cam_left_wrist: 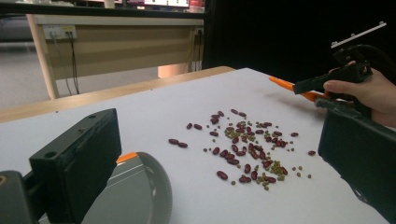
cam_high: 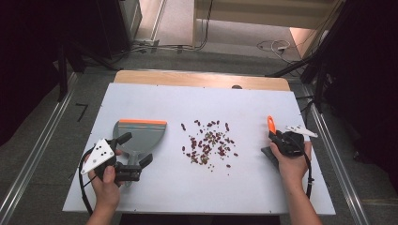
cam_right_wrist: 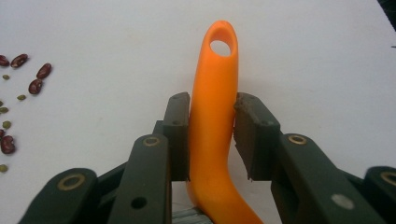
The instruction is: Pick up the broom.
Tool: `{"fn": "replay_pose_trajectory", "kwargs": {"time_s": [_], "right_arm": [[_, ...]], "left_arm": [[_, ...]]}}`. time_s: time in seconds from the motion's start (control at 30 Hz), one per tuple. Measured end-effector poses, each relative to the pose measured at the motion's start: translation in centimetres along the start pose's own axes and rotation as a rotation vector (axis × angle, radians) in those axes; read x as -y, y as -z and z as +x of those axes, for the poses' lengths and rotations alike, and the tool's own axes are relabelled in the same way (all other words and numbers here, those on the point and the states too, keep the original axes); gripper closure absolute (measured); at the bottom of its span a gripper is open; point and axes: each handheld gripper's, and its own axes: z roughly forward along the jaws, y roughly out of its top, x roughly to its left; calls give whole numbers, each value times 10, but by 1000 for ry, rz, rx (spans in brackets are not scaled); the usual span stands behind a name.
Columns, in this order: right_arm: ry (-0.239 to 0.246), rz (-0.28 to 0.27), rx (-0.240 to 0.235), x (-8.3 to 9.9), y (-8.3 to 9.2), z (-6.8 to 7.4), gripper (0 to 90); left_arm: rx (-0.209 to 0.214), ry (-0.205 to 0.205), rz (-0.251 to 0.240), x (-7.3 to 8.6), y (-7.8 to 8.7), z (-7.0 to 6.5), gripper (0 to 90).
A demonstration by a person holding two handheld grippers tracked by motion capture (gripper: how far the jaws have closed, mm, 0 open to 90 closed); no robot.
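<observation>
Item: scatter of dark red kidney beans and small green mung beans (cam_high: 209, 143), lying loose at the middle of the white table board (cam_high: 155, 192); taken here as the landmark.

Left of the beans: grey plastic dustpan with an orange front lip (cam_high: 139, 136), flat on the board, its lip on the far side, presumably staged to receive them. The left gripper (cam_high: 133, 154) stood over its handle end with jaws spread wide and gripping nothing.

Right of the beans: small brush with a curved orange plastic handle (cam_right_wrist: 212, 126), grey bristle base just visible. The right gripper (cam_right_wrist: 212, 140) was clamped on that handle, pads pressed to both sides, apparently so the brush could sweep the beans toward the dustpan.
</observation>
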Motion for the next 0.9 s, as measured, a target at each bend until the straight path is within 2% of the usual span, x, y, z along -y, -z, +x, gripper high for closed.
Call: {"fn": "replay_pose_trajectory", "kwargs": {"time_s": [0.17, 0.37, 0.43, 0.7, 0.73, 0.9], "right_arm": [[15, -31, 5, 2, 9, -2, 652], [24, -107, -17, -3, 25, 7, 652], [27, -117, -21, -4, 27, 9, 652], [94, -198, -84, -15, 47, 36, 652], [94, -198, -84, -15, 47, 36, 652], [142, -248, -129, -19, 60, 61, 652]], "left_arm": [[5, -5, 2, -7, -10, -3, 0], [27, -24, 2, -17, -26, -9, 0], [42, -27, -1, -21, -32, -11, 0], [70, -31, -42, -39, -45, -17, 0], [74, -38, -42, -41, -46, -17, 0], [105, -67, -27, -47, -52, -27, 0]]}}
